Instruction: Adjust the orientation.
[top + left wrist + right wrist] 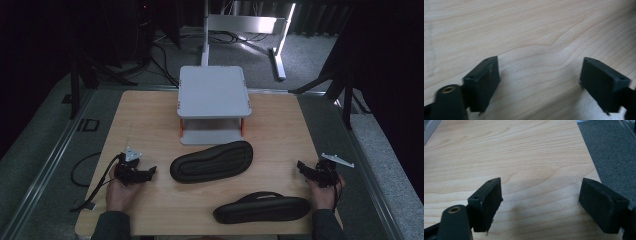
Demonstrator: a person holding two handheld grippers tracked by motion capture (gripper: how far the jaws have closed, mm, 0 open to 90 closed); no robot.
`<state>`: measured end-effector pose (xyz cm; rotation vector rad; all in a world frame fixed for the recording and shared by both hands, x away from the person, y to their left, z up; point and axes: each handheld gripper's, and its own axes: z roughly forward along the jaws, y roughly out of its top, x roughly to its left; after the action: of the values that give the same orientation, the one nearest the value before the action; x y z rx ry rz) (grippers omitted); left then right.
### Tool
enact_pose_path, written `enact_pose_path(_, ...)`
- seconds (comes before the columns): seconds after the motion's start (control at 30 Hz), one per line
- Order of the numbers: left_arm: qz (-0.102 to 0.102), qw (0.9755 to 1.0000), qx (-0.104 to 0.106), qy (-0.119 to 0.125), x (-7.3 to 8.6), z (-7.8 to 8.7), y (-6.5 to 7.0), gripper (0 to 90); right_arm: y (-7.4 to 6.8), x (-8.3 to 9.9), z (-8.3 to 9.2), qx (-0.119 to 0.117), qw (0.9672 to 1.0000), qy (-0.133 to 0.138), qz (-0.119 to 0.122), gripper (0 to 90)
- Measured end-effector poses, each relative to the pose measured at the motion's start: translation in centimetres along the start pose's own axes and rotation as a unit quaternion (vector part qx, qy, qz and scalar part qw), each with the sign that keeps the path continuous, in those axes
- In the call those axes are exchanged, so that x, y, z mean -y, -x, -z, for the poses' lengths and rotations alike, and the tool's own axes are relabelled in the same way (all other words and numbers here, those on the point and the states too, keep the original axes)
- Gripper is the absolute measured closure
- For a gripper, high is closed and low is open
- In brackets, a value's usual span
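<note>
Jaws of both my left gripper (150,172) and right gripper (302,166) stand apart, empty. I'd approach the upturned sandal (212,161) mid-counter (150,115) squarely, pinching its edge; the other sandal (261,208) lies nearer.

Matt black rubbery sandals (212,161) lie on a smooth, pale wood-grain table (150,115).

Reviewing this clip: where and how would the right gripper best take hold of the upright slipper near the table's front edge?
Probably by the strap arch of the upright slipper, which rises clear of the footbed. The open right gripper sits just past its right end, so coming in from the right and above, one jaw under the strap, looks simplest. The flat sole lies flush on the table.
</note>
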<state>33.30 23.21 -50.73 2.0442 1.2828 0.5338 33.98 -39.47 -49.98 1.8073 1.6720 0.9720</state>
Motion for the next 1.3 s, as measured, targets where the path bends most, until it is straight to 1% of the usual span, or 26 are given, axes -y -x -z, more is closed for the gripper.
enact_pose_path(0.03,0.001,1.0,0.003,0.002,0.1,0.1,-0.1,24.9,0.0,0.0,0.0,-0.001,1.0,0.0,0.0,18.4)
enact_pose_path(0.1,0.005,0.9999,0.009,0.005,0.1,0.2,-0.2,26.7,0.0,0.0,0.0,-0.001,1.0,0.0,0.0,18.4)
enact_pose_path(0.13,0.015,0.9991,0.037,0.013,0.1,0.6,-0.5,26.7,0.0,0.0,0.0,-0.001,1.0,0.0,0.0,18.4)
enact_pose_path(0.17,0.013,0.9988,0.041,0.023,0.2,0.8,-0.5,32.0,0.0,0.0,0.0,-0.001,1.0,0.0,-0.001,18.4)
enact_pose_path(0.23,0.008,0.9978,0.047,0.047,0.1,1.5,-0.4,33.1,0.0,0.0,0.0,-0.002,1.0,0.001,-0.001,18.4)
enact_pose_path(0.27,0.009,0.9966,0.055,0.061,0.0,2.0,-0.3,33.1,0.0,0.0,0.0,-0.002,1.0,0.001,-0.001,18.4)
enact_pose_path(0.33,0.012,0.9925,0.081,0.091,-0.3,2.9,-0.2,35.1,0.0,0.0,0.0,-0.001,1.0,0.0,-0.001,18.4)
enact_pose_path(0.37,0.011,0.9898,0.095,0.106,-0.5,3.4,-0.1,36.1,0.0,0.0,0.0,-0.002,1.0,0.0,0.001,18.4)
enact_pose_path(0.4,0.014,0.9866,0.11,0.119,-0.8,3.8,0.0,36.2,0.0,0.0,0.0,-0.002,1.0,0.0,0.002,18.4)
enact_pose_path(0.43,0.015,0.9835,0.13,0.125,-1.2,4.2,0.1,37.6,-0.1,0.0,0.0,-0.001,1.0,0.0,0.002,18.4)
enact_pose_path(0.47,0.014,0.9809,0.141,0.133,-1.4,4.5,0.2,39.6,-0.1,0.0,0.0,0.0,1.0,0.0,0.002,18.4)
enact_pose_path(0.5,0.01,0.9776,0.154,0.144,-1.9,4.9,0.4,39.4,-0.1,0.0,0.0,0.0,1.0,-0.001,0.003,18.4)
enact_pose_path(0.53,0.007,0.975,0.163,0.151,-2.3,5.0,0.6,39.3,-0.1,0.0,0.0,0.0,1.0,-0.001,0.003,18.4)
enact_pose_path(0.63,-0.007,0.9706,0.19,0.147,-3.5,5.1,1.4,36.7,-0.1,0.1,0.0,-0.001,1.0,0.0,0.003,18.4)
enact_pose_path(0.7,-0.014,0.9691,0.202,0.14,-4.1,4.8,1.9,32.9,-0.1,0.1,0.0,0.0,1.0,0.0,0.003,18.4)
enact_pose_path(0.73,-0.013,0.9685,0.211,0.131,-4.4,4.4,2.2,31.6,-0.1,0.1,0.0,0.0,1.0,0.0,0.003,18.4)
enact_pose_path(0.77,-0.013,0.9667,0.223,0.125,-4.6,4.1,2.4,29.6,-0.1,0.1,0.0,0.0,1.0,0.0,0.003,18.4)
enact_pose_path(0.83,-0.012,0.9612,0.248,0.12,-4.6,3.5,3.0,28.8,-0.1,0.1,0.0,-0.001,1.0,0.0,0.003,18.4)
enact_pose_path(0.87,-0.015,0.9597,0.255,0.117,-4.6,3.2,3.3,28.6,-0.1,0.1,0.0,-0.001,1.0,0.0,0.003,18.4)
enact_pose_path(0.9,-0.02,0.9591,0.26,0.111,-4.6,2.9,3.7,27.7,-0.1,0.1,0.0,-0.001,1.0,0.001,0.002,18.4)
enact_pose_path(0.97,-0.031,0.9615,0.258,0.09,-4.6,2.1,4.4,27.7,-0.1,0.1,0.0,0.0,1.0,0.0,0.003,18.4)
enact_pose_path(1.03,-0.036,0.9611,0.264,0.074,-4.4,1.3,4.8,27.7,-0.1,0.1,0.0,0.0,1.0,0.0,0.004,18.4)
enact_pose_path(1.1,-0.04,0.9597,0.27,0.065,-4.3,0.7,5.2,28.7,-0.1,0.1,0.0,-0.001,1.0,0.0,0.003,18.4)
enact_pose_path(1.17,-0.04,0.9572,0.28,0.062,-4.2,0.2,5.5,34.1,-0.1,0.1,0.0,-0.001,1.0,0.001,0.003,18.4)
enact_pose_path(1.2,-0.043,0.9572,0.28,0.06,-4.1,0.1,5.6,36.5,-0.1,0.1,0.0,-0.001,1.0,0.001,0.003,18.4)
enact_pose_path(1.3,-0.048,0.9588,0.274,0.056,-4.1,0.1,5.5,44.0,-0.1,0.1,0.0,-0.001,1.0,0.001,0.004,18.4)
